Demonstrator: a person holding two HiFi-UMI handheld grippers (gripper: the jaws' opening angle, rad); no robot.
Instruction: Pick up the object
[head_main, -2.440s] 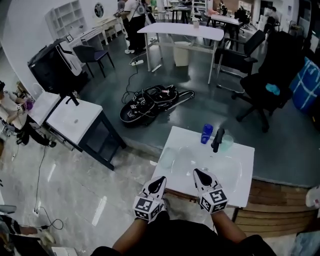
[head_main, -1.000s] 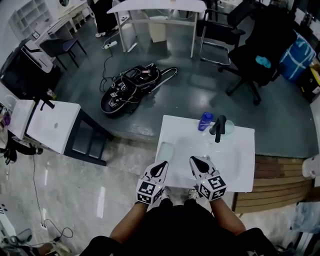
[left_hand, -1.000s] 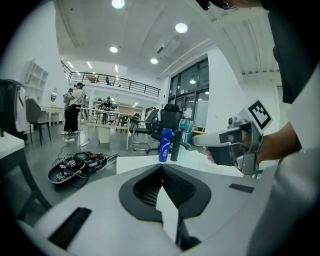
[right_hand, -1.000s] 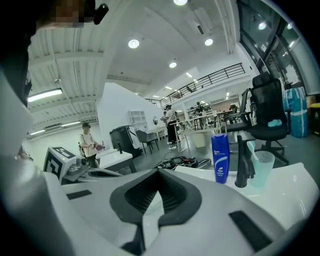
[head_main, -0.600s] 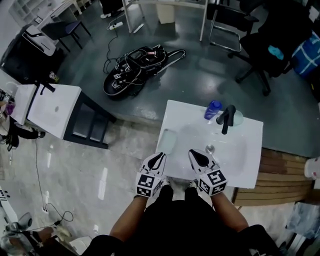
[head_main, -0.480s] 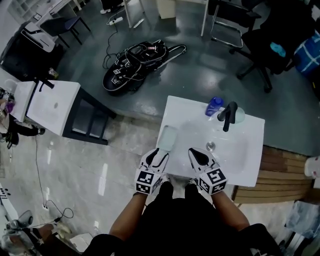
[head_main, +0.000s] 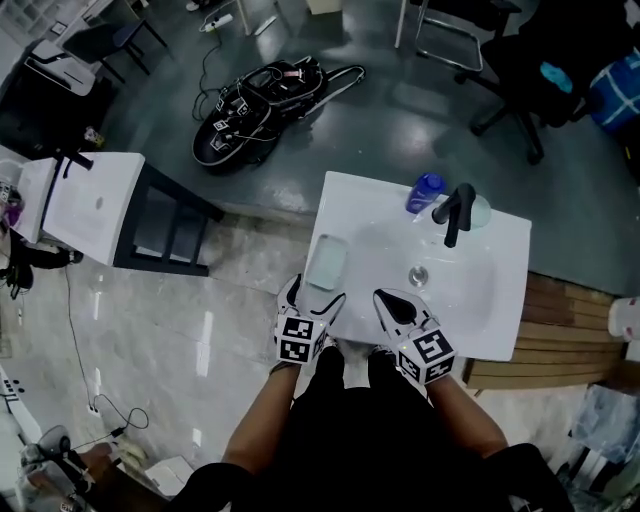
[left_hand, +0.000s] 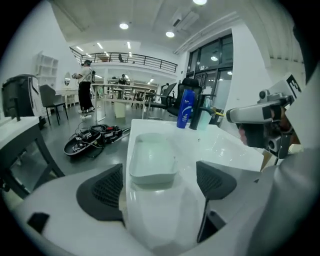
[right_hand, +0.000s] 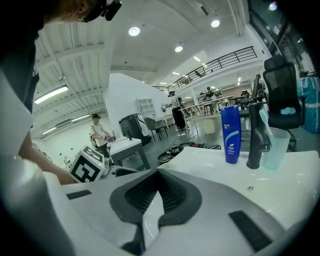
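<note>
– Watching from beside the sink here: has anything actually been picked up yet?

– Nope, looks like early days. The shallow pale green rectangular tray (head_main: 326, 262) sits flat on the left ledge of the white ceramic washbasin (head_main: 500, 335), and nothing is touching it. That's my guess for "the object", since the left gripper (head_main: 313, 292) is lined up right on it.

– So where's that gripper exactly?

– Just short of the tray's near end, angled down toward it. Its jaws have just been opening and now stand spread wide, with only bare ledge between them. I'd say what's left is the whole job: push forward, close, lift.

– And the other hand?

– The right gripper (head_main: 386, 297) hangs over the basin's near edge, tilted down a little, with its jaws pressed together on nothing. The tall blue plastic bottle (head_main: 424, 193) and the black tap (head_main: 455, 215) are at the far rim, well apart from both hands.
</note>
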